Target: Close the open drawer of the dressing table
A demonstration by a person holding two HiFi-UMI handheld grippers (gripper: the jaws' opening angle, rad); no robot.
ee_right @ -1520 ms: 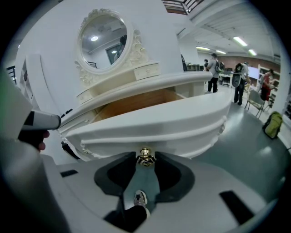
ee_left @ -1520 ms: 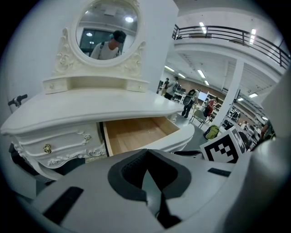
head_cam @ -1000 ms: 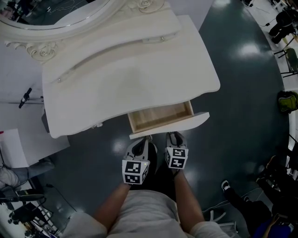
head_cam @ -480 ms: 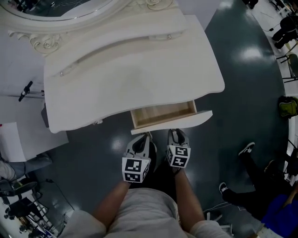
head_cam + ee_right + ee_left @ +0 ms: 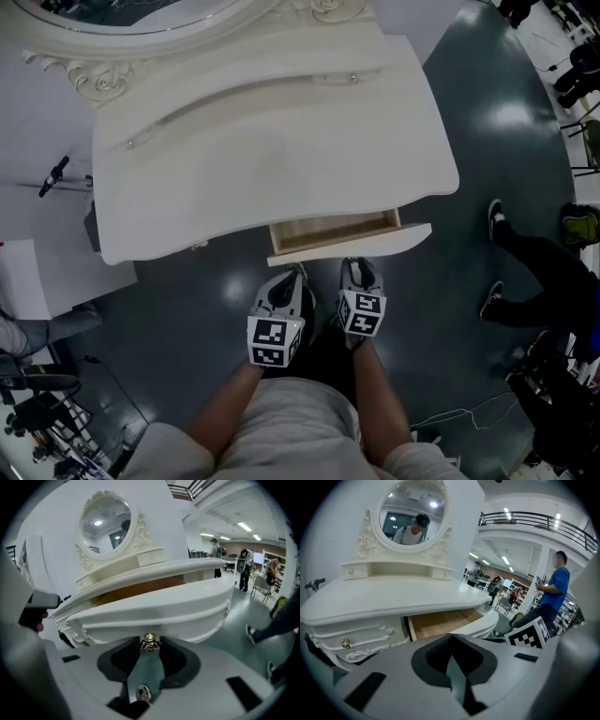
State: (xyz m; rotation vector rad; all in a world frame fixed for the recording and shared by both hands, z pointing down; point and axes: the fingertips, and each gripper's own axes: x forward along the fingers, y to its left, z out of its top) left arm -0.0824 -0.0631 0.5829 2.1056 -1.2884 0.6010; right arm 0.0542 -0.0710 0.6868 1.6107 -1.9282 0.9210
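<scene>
Pinching gold knob [image 5: 149,642] of part-open drawer [image 5: 333,232] with our right gripper [image 5: 150,648]; our left gripper [image 5: 451,644] closed, empty, just beside; dressing table worktop [image 5: 281,141] above.

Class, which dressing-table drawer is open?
The drawer whose gold knob sits between the jaws of the right gripper: its wooden inside shows; the left neighbour sits flush.

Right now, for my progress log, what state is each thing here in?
drawer: partly open, wooden inside showing
drawer knob: gripped between the right tongs' jaws
right tongs: shut on the drawer knob
left tongs: shut, empty
side drawer: closed
</scene>
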